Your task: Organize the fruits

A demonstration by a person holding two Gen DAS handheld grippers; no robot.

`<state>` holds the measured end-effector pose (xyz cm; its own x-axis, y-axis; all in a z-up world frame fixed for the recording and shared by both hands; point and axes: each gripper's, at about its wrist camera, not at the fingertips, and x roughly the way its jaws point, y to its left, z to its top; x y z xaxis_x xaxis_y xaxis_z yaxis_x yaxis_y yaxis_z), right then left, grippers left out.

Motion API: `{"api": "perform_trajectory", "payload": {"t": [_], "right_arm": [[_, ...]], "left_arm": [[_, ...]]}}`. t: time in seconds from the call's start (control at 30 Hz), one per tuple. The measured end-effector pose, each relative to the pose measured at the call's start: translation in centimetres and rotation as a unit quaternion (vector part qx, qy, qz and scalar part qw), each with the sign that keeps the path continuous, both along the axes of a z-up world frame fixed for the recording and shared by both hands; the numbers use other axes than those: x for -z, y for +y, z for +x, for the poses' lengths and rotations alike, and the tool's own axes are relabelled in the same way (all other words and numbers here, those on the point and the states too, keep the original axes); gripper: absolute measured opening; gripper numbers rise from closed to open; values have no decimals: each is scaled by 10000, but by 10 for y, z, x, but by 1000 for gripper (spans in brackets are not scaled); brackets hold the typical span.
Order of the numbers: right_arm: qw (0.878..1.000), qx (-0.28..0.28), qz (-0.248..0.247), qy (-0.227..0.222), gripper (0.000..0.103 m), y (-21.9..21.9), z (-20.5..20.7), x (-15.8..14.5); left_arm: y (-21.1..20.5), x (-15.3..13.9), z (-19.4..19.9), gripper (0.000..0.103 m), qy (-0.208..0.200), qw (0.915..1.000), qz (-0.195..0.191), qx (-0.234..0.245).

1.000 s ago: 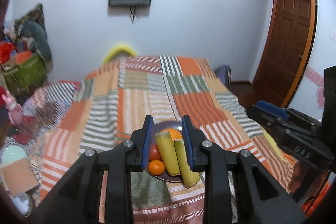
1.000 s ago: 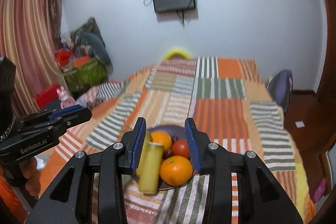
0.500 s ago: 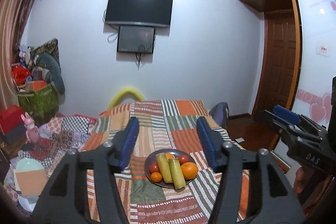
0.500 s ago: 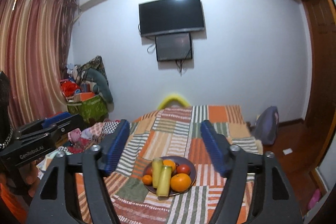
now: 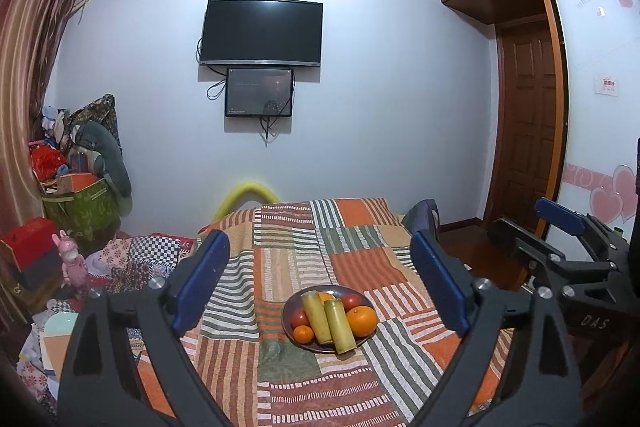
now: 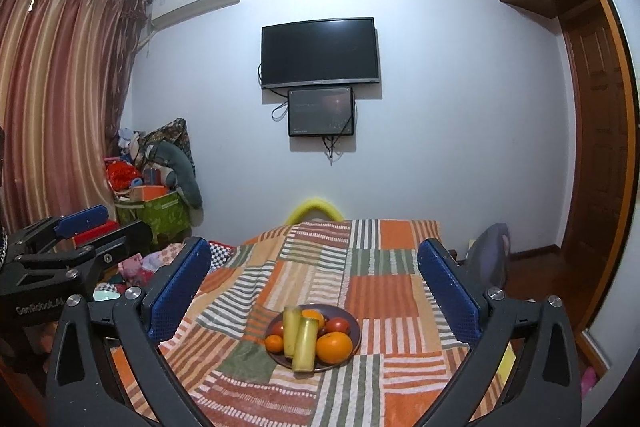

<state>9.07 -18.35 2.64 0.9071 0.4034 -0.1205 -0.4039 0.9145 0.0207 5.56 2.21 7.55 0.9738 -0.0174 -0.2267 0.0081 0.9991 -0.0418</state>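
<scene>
A dark round plate (image 5: 289, 313) (image 6: 353, 323) lies on the patchwork bedspread. It holds two yellow-green cane pieces (image 5: 339, 325) (image 6: 304, 343), a large orange (image 5: 361, 321) (image 6: 334, 347), a small orange (image 5: 303, 334) (image 6: 274, 343), another orange at the back (image 6: 313, 315) and two red tomatoes (image 5: 351, 301) (image 6: 337, 325). My left gripper (image 5: 320, 283) is open wide and empty, well back from the plate. My right gripper (image 6: 314, 285) is open wide and empty too, equally far back. Each gripper shows at the edge of the other's view.
The striped patchwork bedspread (image 5: 360, 263) (image 6: 384, 291) covers the bed. A yellow arc (image 5: 248, 193) stands behind the bed against the wall. Piled bags and boxes (image 5: 80, 195) sit at the left by the curtain. A wooden door (image 5: 528, 131) is at the right.
Both grippers have pulled up and back from the plate and opened from narrow to wide. The fruit stays on the plate.
</scene>
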Motion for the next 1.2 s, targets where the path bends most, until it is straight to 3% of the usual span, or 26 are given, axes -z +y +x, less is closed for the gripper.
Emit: {"api": "perform_trajectory", "payload": {"t": [1.2], "right_arm": [[9999,148,58,-39,103,-16,-22,3]], "left_arm": [[-10,9,2,101,18,10000,-18,4]]}}
